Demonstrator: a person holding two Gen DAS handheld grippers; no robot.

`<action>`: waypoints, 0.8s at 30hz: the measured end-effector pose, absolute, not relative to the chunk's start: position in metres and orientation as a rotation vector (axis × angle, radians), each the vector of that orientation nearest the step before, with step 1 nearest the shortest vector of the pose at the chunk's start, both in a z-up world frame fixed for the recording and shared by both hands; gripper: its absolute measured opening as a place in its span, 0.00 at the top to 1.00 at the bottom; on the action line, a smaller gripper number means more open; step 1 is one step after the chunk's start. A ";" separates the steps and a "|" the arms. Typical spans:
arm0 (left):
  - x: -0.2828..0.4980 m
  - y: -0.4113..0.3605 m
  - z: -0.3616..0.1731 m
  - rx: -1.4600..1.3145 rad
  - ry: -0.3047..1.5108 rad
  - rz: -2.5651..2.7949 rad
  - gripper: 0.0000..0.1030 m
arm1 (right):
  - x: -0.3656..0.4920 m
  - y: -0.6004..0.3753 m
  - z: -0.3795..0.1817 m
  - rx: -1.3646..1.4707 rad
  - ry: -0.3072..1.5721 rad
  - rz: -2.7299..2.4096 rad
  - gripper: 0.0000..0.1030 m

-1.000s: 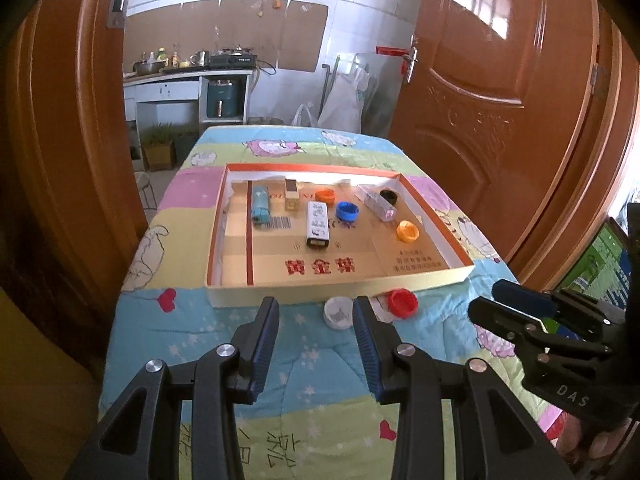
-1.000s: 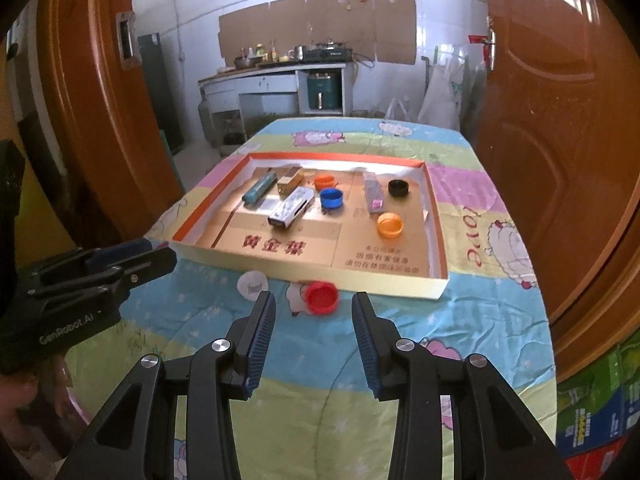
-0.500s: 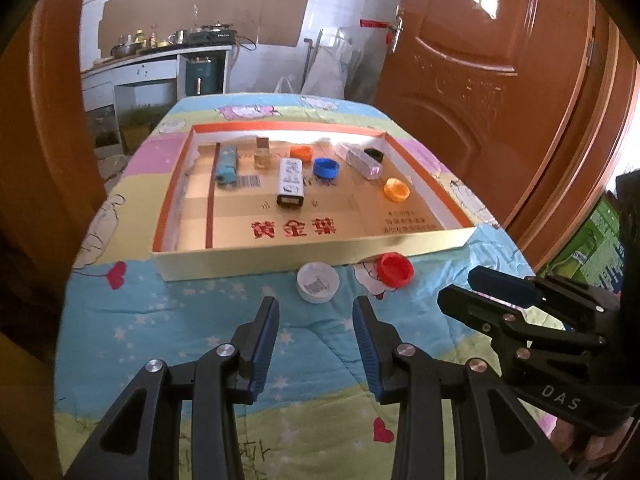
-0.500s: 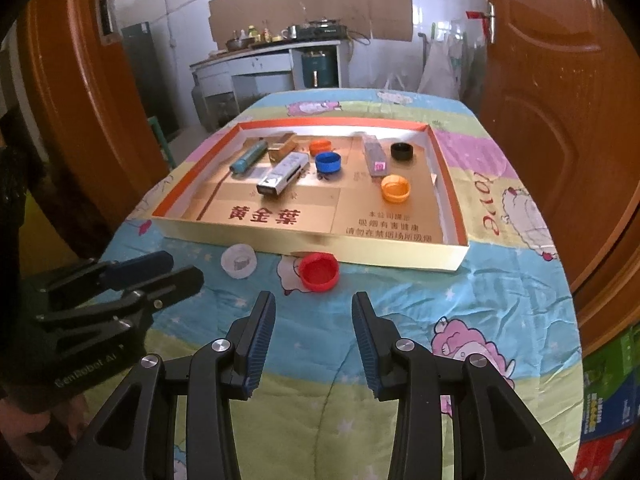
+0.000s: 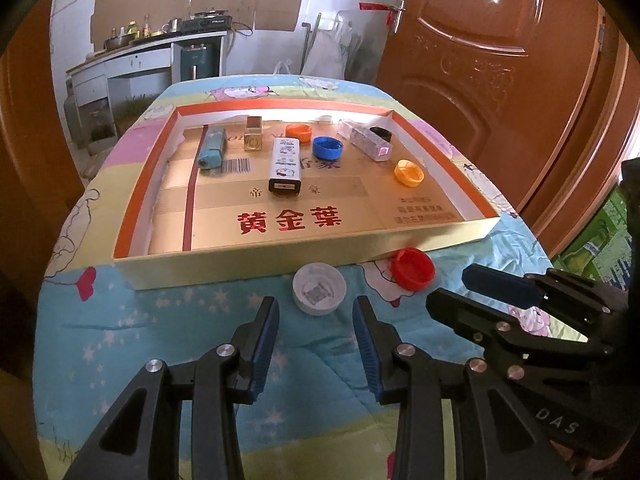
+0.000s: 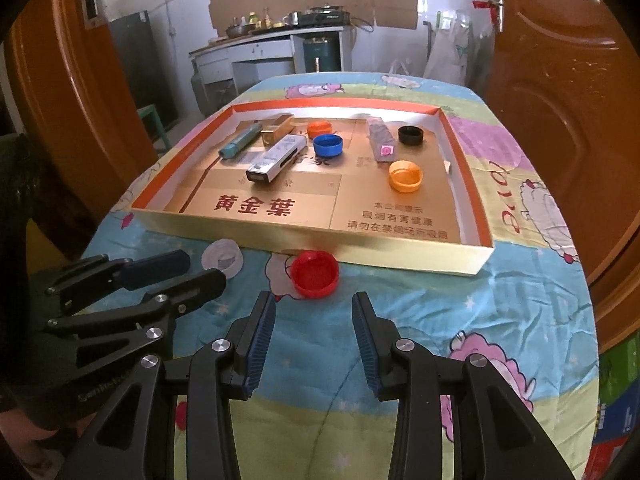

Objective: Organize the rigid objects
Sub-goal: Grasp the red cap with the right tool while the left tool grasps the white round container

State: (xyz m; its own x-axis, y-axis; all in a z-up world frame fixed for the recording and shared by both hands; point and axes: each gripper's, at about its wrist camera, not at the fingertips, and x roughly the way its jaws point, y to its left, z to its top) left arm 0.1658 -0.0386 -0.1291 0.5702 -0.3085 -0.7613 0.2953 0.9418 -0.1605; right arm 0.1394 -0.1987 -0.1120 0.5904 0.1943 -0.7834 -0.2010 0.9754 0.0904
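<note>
Two caps lie outside the shallow cardboard tray (image 5: 256, 268), on the cartoon-print quilt (image 5: 120, 320) just off the tray's near wall: a white cap (image 5: 319, 288) and, beside it, a red cap (image 6: 314, 273). Each gripper lines up on one. The left gripper (image 5: 316, 316) has its jaws spread and empty with the white cap just ahead of the tips; the right gripper (image 6: 314, 314) is likewise spread and empty behind the red cap. To do the pick well, each tool should probably drop until its pads straddle the cap's rim, then close squarely on the side wall, since a shallow cap may skid on soft fabric. Against the frames a second earlier, both caps and the tray's near wall sit closer and larger in each view, so both grippers have come down and forward.
</note>
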 end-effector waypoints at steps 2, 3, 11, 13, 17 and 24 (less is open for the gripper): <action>0.169 -0.039 -0.131 -0.015 0.902 -0.349 0.63 | 0.145 -0.197 -0.115 -0.007 0.915 0.233 0.60; 0.171 -0.039 -0.132 -0.014 0.906 -0.347 0.63 | 0.146 -0.197 -0.116 -0.006 0.917 0.233 0.60; 0.181 -0.039 -0.136 -0.007 0.911 -0.346 0.63 | 0.162 -0.201 -0.126 0.018 0.936 0.231 0.60; 0.183 -0.040 -0.136 0.000 0.911 -0.344 0.63 | 0.165 -0.201 -0.127 0.016 0.938 0.231 0.60; 0.185 -0.040 -0.137 0.001 0.907 -0.346 0.63 | 0.168 -0.202 -0.130 0.018 0.940 0.240 0.61; 0.185 -0.039 -0.137 -0.004 0.903 -0.369 0.63 | 0.169 -0.201 -0.130 0.000 0.935 0.248 0.60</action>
State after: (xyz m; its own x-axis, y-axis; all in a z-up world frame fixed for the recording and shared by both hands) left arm 0.1849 -0.0386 -0.1373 0.5603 -0.3152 -0.7659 0.3116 0.9370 -0.1576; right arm 0.1694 -0.2007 -0.1301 0.5675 0.2113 -0.7958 -0.2115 0.9715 0.1071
